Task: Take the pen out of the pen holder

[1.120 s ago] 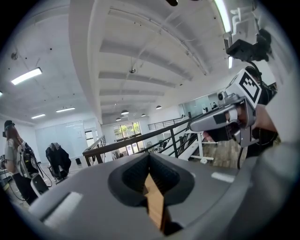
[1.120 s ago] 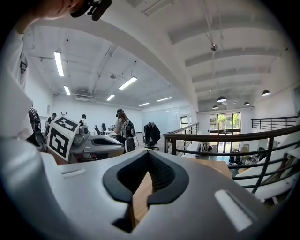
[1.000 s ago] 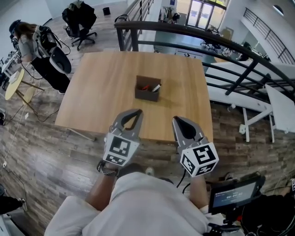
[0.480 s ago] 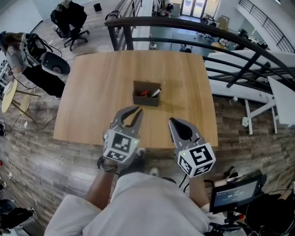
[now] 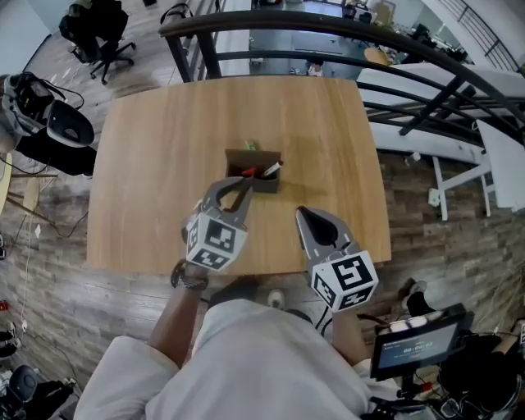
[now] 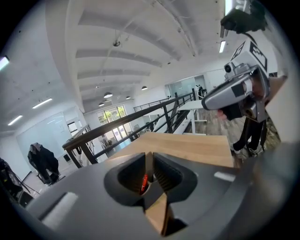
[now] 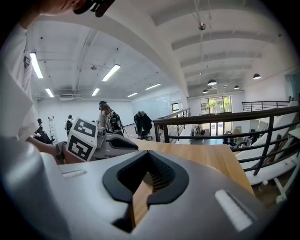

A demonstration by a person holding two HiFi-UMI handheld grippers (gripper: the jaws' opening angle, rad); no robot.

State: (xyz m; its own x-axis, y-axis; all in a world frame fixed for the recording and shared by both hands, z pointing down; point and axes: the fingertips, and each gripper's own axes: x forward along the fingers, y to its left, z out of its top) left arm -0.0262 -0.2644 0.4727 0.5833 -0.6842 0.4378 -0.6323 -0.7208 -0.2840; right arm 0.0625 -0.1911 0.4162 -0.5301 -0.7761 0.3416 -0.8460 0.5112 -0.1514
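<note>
A boxy brown pen holder sits on the wood-grain worktop with a red pen inside. The left gripper, pressed together, hangs just beside it. The right gripper is likewise pressed together and holds nothing.

The bench is viewed steeply from above by the head camera. The left tongs and right tongs are looked along almost level, low over the wood. Bench top and railing are shared by all three views.

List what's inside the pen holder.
A red pen and a white pen show in the pen holder; the left claw covers its near left corner. Its bottom is hidden.
</note>
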